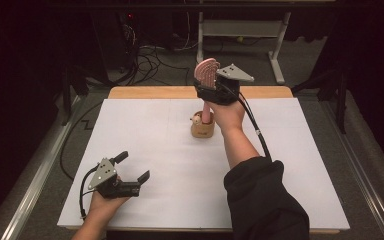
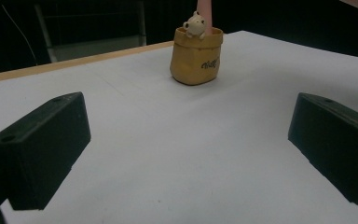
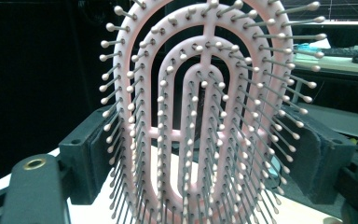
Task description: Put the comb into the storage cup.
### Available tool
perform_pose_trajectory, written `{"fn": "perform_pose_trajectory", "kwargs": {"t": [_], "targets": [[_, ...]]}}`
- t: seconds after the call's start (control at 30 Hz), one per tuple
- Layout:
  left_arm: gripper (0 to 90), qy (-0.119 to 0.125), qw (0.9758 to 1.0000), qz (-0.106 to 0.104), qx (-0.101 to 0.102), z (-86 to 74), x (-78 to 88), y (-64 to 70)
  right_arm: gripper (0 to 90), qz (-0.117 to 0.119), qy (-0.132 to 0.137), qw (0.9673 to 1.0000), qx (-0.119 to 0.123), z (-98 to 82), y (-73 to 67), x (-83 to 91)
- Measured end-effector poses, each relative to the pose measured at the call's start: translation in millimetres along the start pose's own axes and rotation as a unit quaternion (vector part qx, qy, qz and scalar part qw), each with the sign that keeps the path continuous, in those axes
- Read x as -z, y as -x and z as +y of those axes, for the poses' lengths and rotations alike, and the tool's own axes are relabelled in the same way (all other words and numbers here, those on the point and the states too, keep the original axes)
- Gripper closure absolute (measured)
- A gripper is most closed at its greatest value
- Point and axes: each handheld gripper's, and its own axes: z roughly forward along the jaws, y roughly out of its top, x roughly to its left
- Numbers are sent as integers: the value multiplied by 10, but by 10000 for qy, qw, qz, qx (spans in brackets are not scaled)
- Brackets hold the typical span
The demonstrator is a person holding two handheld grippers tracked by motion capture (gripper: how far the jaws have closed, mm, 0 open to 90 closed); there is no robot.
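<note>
Right tool (image 1: 211,86), upper centre of high view, clenched on pink hairbrush (image 1: 206,73); brush head upright above jaws, handle reaching down into tan cup (image 1: 202,128) with small bear figure (image 2: 195,24) on rim. Cup stands on white tabletop (image 1: 170,150), centre of frame, just below right hand (image 1: 227,114). In right gripper view, brush bristles (image 3: 205,116) face camera, between both jaws. Left tool (image 1: 132,172), lower left of high view, released, jaws wide apart, nothing between; well apart from cup.
</note>
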Motion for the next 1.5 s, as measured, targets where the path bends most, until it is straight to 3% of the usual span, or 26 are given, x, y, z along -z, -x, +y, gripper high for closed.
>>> {"fn": "perform_pose_trajectory", "kwargs": {"t": [0.7,1.5], "targets": [[0,-10,10000,16,7,-9,8,-2,202,-22,-183,9997,137,-166,-78,-40],[0,-92,10000,-14,0,-22,-23,2,202,-110,-311,9993,-156,-351,20,-3]]}}
